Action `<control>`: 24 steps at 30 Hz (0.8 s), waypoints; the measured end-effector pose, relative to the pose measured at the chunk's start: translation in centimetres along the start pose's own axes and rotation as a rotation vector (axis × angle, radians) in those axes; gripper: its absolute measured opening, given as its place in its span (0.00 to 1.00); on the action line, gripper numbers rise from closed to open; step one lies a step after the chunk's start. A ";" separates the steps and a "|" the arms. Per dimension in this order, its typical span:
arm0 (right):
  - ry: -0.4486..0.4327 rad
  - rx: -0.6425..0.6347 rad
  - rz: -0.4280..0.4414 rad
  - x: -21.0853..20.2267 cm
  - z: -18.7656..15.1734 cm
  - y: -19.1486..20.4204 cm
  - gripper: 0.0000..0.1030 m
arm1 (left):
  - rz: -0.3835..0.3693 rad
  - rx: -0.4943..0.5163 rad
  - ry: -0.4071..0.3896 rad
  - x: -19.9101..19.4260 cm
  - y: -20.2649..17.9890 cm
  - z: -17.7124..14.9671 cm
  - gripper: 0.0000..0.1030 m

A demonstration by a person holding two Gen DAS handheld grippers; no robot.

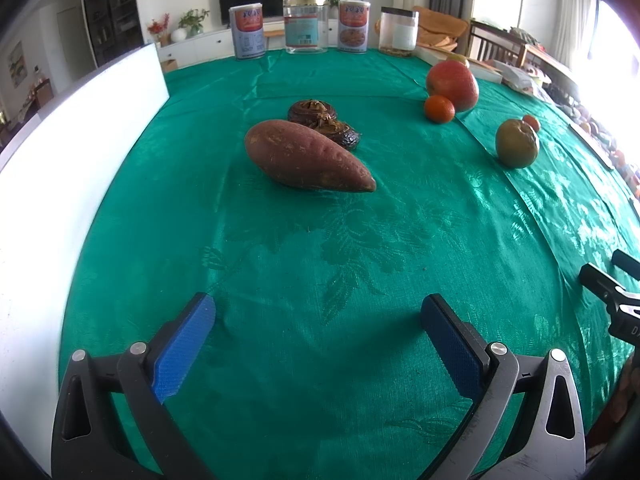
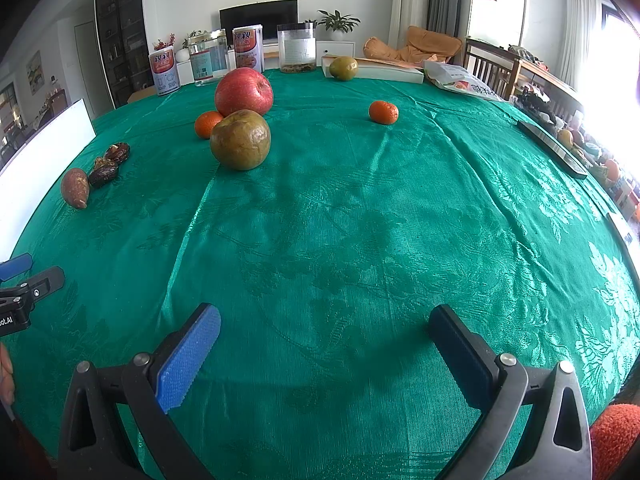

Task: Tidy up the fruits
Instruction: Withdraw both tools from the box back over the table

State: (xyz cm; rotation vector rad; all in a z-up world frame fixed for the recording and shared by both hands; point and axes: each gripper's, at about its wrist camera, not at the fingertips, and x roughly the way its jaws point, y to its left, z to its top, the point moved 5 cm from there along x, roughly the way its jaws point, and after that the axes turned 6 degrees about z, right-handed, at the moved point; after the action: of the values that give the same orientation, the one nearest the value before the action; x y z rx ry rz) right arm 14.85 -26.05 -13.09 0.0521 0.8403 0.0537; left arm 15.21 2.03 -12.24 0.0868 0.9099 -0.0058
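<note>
On the green tablecloth [image 1: 320,248] lie a sweet potato [image 1: 306,157], two dark dried fruits [image 1: 324,120], a red apple [image 1: 452,84], a small orange [image 1: 439,109] and a brownish-green pear [image 1: 516,143]. The right wrist view shows the pear [image 2: 240,140], apple [image 2: 244,91], orange [image 2: 207,124], a second orange [image 2: 383,112], another pear [image 2: 343,68] at the back, and the sweet potato [image 2: 75,187]. My left gripper [image 1: 318,314] is open and empty, short of the sweet potato. My right gripper [image 2: 324,324] is open and empty, well short of the fruit.
Tins and clear jars [image 1: 304,26] stand along the far table edge. A white board [image 1: 60,152] stands at the left. A flat box [image 2: 384,70], a bag [image 2: 460,80] and a dark remote [image 2: 552,148] lie at the back right.
</note>
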 end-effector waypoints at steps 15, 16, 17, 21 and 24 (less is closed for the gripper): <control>0.000 0.000 0.001 0.0 0.0 0.0 1.00 | -0.012 -0.003 0.005 0.0 0.2 0.1 0.99; 0.000 0.000 0.001 0.0 0.0 0.0 1.00 | -0.014 -0.002 0.006 0.0 0.2 0.1 0.99; 0.000 -0.001 0.001 0.0 0.0 0.0 1.00 | -0.017 -0.002 0.007 0.0 0.2 0.2 0.99; 0.000 -0.002 0.002 0.0 0.0 0.0 1.00 | -0.051 0.003 0.032 0.0 0.5 0.3 0.99; 0.003 -0.005 0.009 0.0 0.1 0.2 1.00 | -0.167 -0.069 0.076 0.1 1.1 1.7 0.99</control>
State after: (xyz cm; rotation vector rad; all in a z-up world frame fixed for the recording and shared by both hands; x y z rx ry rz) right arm 14.96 -25.86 -13.03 0.0507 0.8426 0.0643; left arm 16.64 2.99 -11.16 -0.0535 0.9908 -0.1266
